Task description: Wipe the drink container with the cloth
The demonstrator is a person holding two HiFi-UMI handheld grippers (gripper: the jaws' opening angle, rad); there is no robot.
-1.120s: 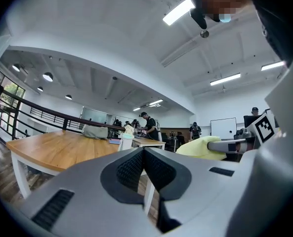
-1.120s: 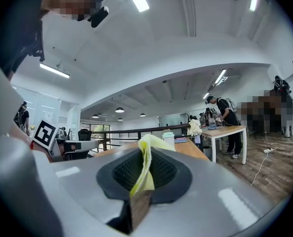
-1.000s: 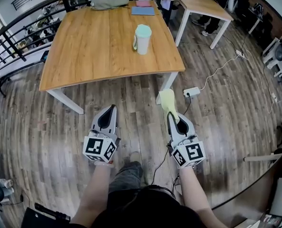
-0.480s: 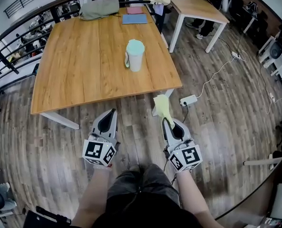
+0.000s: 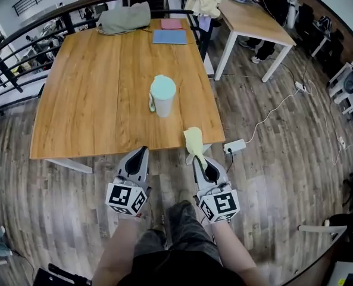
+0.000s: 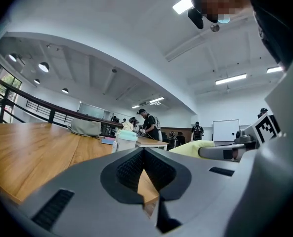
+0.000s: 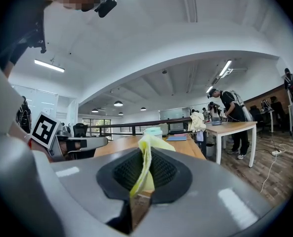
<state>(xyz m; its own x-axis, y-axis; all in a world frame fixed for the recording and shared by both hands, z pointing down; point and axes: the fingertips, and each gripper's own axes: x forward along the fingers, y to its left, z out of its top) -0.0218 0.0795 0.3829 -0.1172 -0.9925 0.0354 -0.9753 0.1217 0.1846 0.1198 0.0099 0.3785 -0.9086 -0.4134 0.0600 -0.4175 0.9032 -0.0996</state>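
Note:
The drink container (image 5: 162,96) is a white cup with a mint-green lid and a side handle, standing upright near the front edge of the wooden table (image 5: 93,100). It shows small in the left gripper view (image 6: 125,141) and the right gripper view (image 7: 152,132). My right gripper (image 5: 196,157) is shut on a pale yellow cloth (image 5: 193,141) that sticks up past the table's front edge, a short way right of and before the cup. The cloth (image 7: 145,169) is pinched between its pads. My left gripper (image 5: 140,152) is shut with nothing in it, at the table's front edge.
A grey bag (image 5: 124,16), a blue folder (image 5: 169,36) and a pink item (image 5: 171,24) lie at the table's far end. A black railing (image 5: 21,37) runs behind. A second table (image 5: 253,19) stands at right; a power strip (image 5: 234,146) and cable lie on the floor.
Both grippers have moved forward from the open floor up to the table's front edge, side by side. The cup now appears much closer. The cloth stays in the right gripper.

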